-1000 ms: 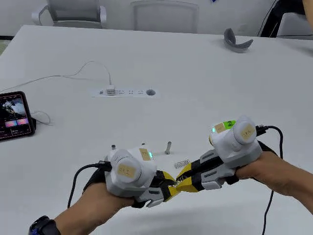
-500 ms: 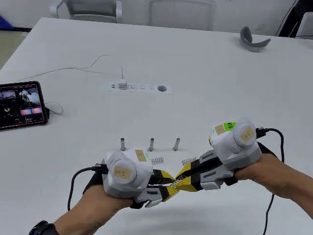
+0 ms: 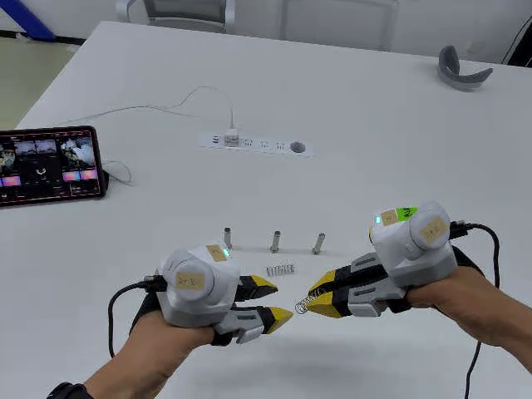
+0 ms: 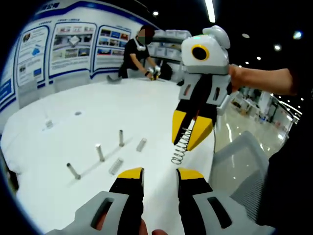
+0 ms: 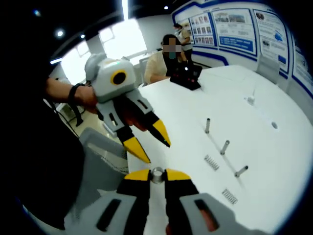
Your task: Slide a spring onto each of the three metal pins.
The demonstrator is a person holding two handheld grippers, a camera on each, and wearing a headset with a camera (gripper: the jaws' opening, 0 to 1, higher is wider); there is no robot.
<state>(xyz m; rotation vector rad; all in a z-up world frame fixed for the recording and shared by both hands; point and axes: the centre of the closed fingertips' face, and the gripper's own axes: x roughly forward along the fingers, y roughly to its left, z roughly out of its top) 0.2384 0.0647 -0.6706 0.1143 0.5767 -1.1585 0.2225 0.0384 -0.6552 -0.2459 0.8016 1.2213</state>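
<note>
At the white table, the left gripper hovered with its jaws parted and empty. Beyond it, three metal pins stood upright in a row, with a loose spring lying just in front of the middle one. The right gripper pinched a second spring between its tips, the coil jutting toward the left gripper.

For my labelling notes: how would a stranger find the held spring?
On the white table, find the row of three short metal pins. Nearer the person, the coiled wire spring sticks out from the yellow jaws of the right gripper; the other springs lie flat.
</note>
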